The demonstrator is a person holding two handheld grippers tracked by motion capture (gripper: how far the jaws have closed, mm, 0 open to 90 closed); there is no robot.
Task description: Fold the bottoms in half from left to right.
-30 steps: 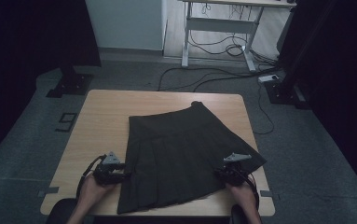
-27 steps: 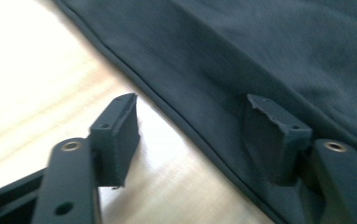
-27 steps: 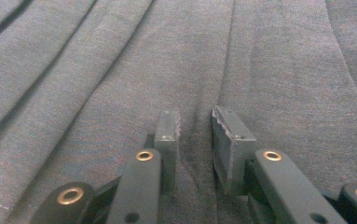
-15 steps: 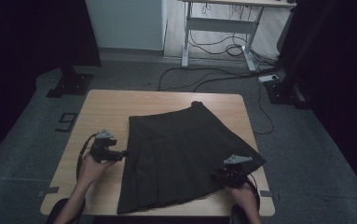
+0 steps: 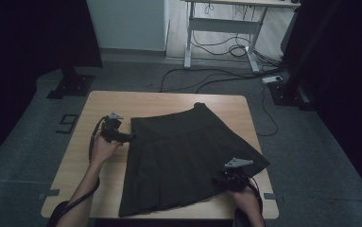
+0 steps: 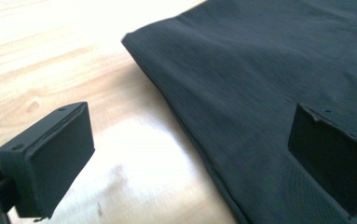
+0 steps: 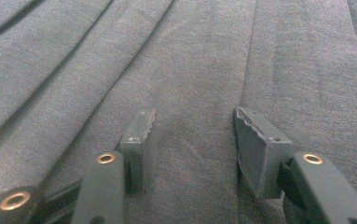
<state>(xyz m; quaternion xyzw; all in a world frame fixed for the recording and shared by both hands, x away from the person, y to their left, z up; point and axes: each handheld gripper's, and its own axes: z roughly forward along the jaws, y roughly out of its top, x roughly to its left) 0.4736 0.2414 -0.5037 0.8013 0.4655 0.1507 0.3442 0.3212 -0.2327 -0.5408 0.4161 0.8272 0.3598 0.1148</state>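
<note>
While it lies flat on the table (image 5: 169, 101):
Skirt (image 5: 183, 156): dark pleated, spread mid-table.
Left gripper (image 5: 130, 137): jaws just opened wide, at the skirt's left edge (gripping nothing).
Right gripper (image 5: 219, 182): jaws just opening, over the hem, unclamped.

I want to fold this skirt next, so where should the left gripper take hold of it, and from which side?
Probably the skirt's upper left corner at the waistband, approached from the bare table on its left. That edge lies flat and straight, with clear wood beside it, so one jaw could slide under. The left gripper, whose jaws have just been opening, already straddles this edge, gripping nothing.
</note>
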